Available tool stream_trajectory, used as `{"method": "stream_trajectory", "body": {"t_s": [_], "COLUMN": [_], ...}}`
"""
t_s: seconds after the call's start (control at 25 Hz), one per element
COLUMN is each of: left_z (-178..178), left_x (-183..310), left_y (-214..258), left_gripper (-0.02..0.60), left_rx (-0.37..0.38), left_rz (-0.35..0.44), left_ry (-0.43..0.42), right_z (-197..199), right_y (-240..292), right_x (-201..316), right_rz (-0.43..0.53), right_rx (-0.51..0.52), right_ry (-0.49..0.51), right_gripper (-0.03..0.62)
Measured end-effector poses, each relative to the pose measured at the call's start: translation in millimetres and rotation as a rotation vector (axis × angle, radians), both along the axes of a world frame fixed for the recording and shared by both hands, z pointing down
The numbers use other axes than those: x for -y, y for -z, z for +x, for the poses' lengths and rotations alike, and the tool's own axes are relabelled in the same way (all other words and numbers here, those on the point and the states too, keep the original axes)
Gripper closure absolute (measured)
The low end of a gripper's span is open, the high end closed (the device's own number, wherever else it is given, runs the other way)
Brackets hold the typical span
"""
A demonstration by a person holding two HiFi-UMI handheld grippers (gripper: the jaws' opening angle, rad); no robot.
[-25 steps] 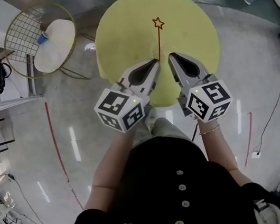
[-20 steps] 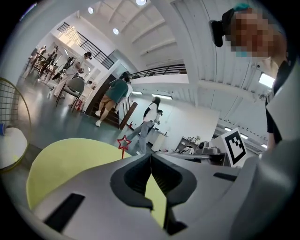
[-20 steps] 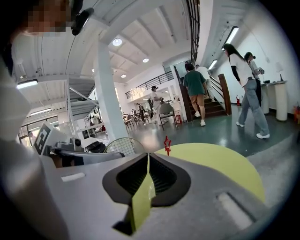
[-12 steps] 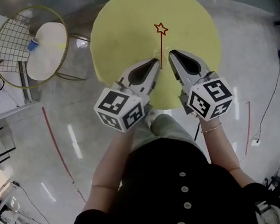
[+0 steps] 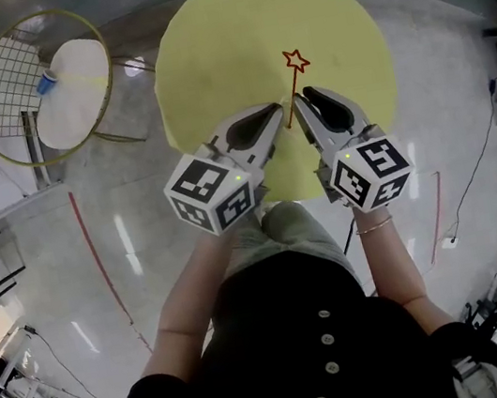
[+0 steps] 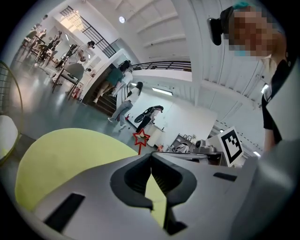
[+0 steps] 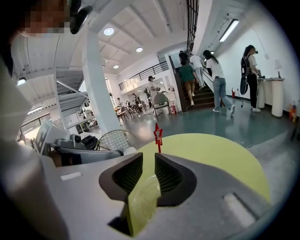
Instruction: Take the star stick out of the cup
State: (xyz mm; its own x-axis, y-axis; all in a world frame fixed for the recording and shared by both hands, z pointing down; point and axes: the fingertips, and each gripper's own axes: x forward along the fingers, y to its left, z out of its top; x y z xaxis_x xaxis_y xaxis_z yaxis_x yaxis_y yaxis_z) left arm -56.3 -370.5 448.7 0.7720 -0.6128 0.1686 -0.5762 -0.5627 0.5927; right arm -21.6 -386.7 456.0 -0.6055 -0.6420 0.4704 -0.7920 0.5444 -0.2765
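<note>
The star stick has drawn nearer both tips; right gripper jaws just parted narrowly, clear cup between, left gripper pinched together, so a straight-up pull seems best.

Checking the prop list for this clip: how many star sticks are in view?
1. The red star stick rises over the yellow round table, toward its near edge, star end up. Part of the table is covered, so another could be hidden.
</note>
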Motion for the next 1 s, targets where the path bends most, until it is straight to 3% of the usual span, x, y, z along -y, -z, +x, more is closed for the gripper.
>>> {"method": "stream_trajectory", "body": {"t_s": [0.2, 0.8, 1.0], "left_z": [2, -3, 0], "left_x": [3, 10, 9], "left_y": [-10, -39, -34], "left_gripper": [0.569, 0.569, 0.569], "left_rx": [-0.005, 0.005, 0.008], "left_rz": [-0.022, -0.060, -0.055], "left_ry": [-0.020, -0.038, -0.042], "right_z": [1, -2, 1], "right_y": [-11, -29, -28], "right_x": [6, 27, 27], "right_rz": [-0.019, -0.034, -0.021], "right_rx": [-0.016, -0.065, -0.091], "right_ry": [-0.010, -0.021, -0.029], "right_gripper": [0.485, 0.487, 0.554]}}
